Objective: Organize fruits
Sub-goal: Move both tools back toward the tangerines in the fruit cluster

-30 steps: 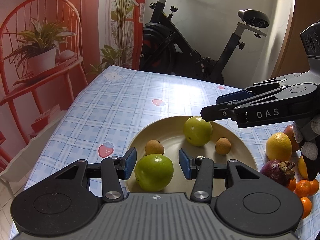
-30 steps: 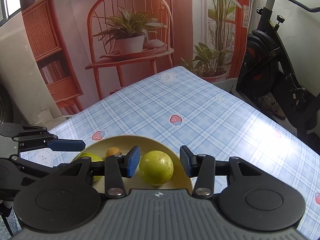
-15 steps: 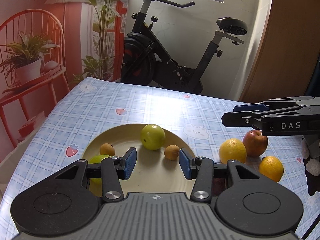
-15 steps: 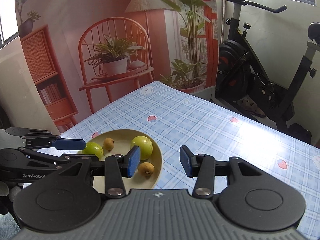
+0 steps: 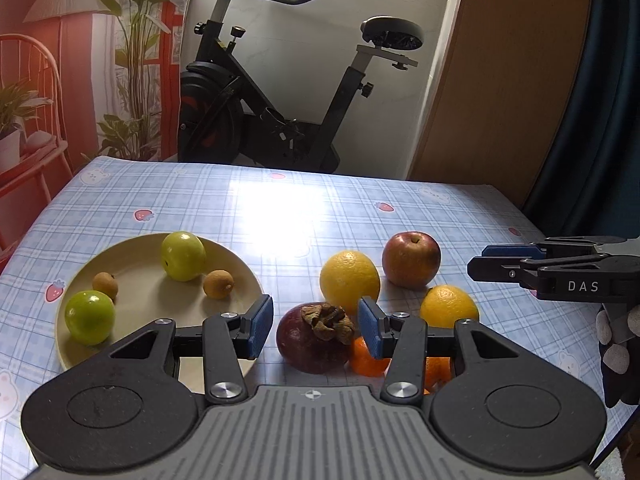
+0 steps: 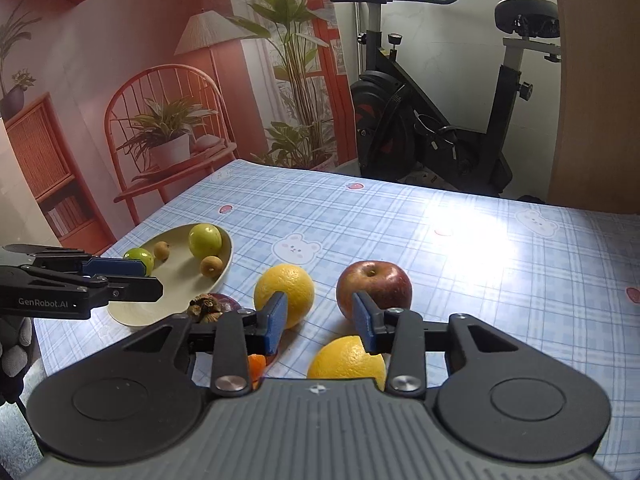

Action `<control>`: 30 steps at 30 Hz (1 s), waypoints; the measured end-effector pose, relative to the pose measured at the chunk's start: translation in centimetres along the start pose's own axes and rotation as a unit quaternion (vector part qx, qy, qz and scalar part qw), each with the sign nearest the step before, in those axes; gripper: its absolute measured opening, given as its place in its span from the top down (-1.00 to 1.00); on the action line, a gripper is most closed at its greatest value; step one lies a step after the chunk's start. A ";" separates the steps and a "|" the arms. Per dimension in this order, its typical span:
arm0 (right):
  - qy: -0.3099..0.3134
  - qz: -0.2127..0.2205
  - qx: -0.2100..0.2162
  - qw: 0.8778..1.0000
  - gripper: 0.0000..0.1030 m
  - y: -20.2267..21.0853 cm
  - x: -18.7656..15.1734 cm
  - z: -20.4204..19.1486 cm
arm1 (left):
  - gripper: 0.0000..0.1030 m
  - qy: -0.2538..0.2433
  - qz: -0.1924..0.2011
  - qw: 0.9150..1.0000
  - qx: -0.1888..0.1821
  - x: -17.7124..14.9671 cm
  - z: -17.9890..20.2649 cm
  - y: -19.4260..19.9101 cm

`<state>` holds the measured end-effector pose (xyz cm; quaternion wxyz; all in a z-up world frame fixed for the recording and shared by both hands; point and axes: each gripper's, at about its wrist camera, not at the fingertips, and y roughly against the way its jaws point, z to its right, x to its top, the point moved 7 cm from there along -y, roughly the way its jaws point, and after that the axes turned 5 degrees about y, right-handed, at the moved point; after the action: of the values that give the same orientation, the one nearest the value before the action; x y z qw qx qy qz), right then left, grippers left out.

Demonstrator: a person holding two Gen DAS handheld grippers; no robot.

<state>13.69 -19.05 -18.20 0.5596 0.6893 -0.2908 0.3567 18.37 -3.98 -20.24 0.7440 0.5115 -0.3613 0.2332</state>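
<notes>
A: Count, nearest first?

B: Under my left gripper (image 5: pixel 316 330), jaws apart and gripping nothing: one mangosteen (image 5: pixel 314 338), not touched by either pad. Beside it, small tangerines (image 5: pixel 366 360), partly hidden; at least two, exact count unclear.

A: Right side?

B: My right gripper (image 6: pixel 320 322) has just been narrowing its jaws; nothing pinched. It hangs over one orange (image 6: pixel 346 360).

A: Further out?

B: A second orange (image 6: pixel 284 294) and one red apple (image 6: pixel 374 286), side by side on the checked tablecloth (image 6: pixel 480 248).

A: Plate?

B: One beige plate (image 5: pixel 144 300), left of the loose fruit: two green apples (image 5: pixel 90 316) (image 5: pixel 183 255), two small brown longans (image 5: pixel 105 285) (image 5: pixel 218 284).
</notes>
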 end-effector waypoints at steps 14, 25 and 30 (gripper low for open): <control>0.017 -0.044 0.021 0.999 0.22 0.8 -5.5 -1.5 | 0.04 -0.016 -0.033 0.999 -0.021 -2.6 2.6 -1.7; 0.025 -0.069 0.029 0.997 0.22 -1.6 -6.7 -1.9 | 0.04 -0.010 -0.044 0.999 -0.025 -3.3 2.7 -2.1; 0.011 -0.074 0.038 0.996 0.18 -2.4 -6.9 -1.7 | 0.04 -0.012 -0.053 0.998 -0.031 -3.6 2.9 -2.2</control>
<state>11.40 -16.92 -25.02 0.5610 0.7259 -0.2188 0.3323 16.80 -7.38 -23.74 0.7664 0.5090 -0.3503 0.1758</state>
